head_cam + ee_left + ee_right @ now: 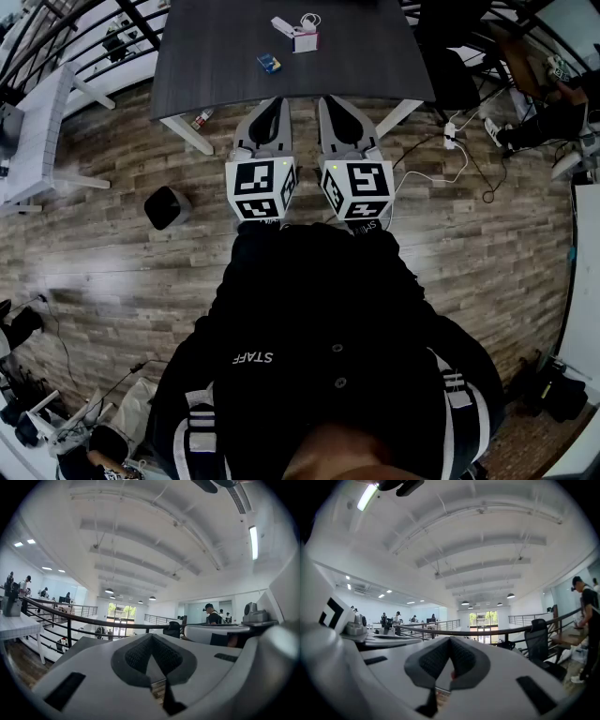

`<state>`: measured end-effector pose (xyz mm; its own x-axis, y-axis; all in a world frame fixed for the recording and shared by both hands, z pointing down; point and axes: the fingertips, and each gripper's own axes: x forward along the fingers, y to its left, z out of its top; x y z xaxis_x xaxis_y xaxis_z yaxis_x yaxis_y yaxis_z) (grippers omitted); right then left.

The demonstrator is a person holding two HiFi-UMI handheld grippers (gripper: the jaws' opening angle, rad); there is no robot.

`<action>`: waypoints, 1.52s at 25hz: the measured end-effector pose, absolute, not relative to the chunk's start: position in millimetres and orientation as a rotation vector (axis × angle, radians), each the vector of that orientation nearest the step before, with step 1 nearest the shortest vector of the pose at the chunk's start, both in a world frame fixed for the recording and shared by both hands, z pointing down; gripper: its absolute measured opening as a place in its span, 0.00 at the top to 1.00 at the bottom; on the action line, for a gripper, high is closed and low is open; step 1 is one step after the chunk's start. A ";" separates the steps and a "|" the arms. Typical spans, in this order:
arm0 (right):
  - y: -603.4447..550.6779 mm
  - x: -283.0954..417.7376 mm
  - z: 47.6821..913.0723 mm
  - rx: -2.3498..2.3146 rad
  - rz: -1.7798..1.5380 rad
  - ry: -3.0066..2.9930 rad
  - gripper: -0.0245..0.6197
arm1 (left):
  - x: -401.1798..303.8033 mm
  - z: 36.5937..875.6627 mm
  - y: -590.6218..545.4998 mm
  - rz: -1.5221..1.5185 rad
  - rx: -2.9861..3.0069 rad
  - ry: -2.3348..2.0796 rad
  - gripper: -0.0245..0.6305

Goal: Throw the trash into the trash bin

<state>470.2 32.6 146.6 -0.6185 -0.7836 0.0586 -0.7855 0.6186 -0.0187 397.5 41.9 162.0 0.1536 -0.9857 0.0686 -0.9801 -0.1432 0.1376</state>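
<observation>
Two grippers are being held side by side in front of a person in a black jacket, both pointing level toward a dark grey table. The left gripper is sitting just beside the right gripper, with their marker cubes almost touching. In the left gripper view its fingers are meeting at the tips, with nothing clamped between them. In the right gripper view the fingers are likewise pressing together and holding nothing.

On the tabletop, well ahead of the jaws, a small blue packet is lying near the middle. A white and pink box with a looped cable is resting just beyond it.

The black trash bin is standing on the wood-plank floor, off to the left of the left gripper and apart from the table. A white power strip with trailing cords is lying on the floor to the right, near the table leg.
</observation>
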 end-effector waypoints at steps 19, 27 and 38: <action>33.6 427.8 192.3 1.337 0.112 -2.699 0.94 | 359.7 216.4 40.3 -0.044 2.224 -1.817 0.96; 39.4 425.5 205.8 1.380 0.119 -2.641 0.94 | 339.6 231.1 45.7 -0.042 2.204 -1.792 0.96; 12.4 439.1 219.8 1.421 0.148 -2.597 0.94 | 322.8 250.7 31.5 -0.028 2.142 -1.810 0.96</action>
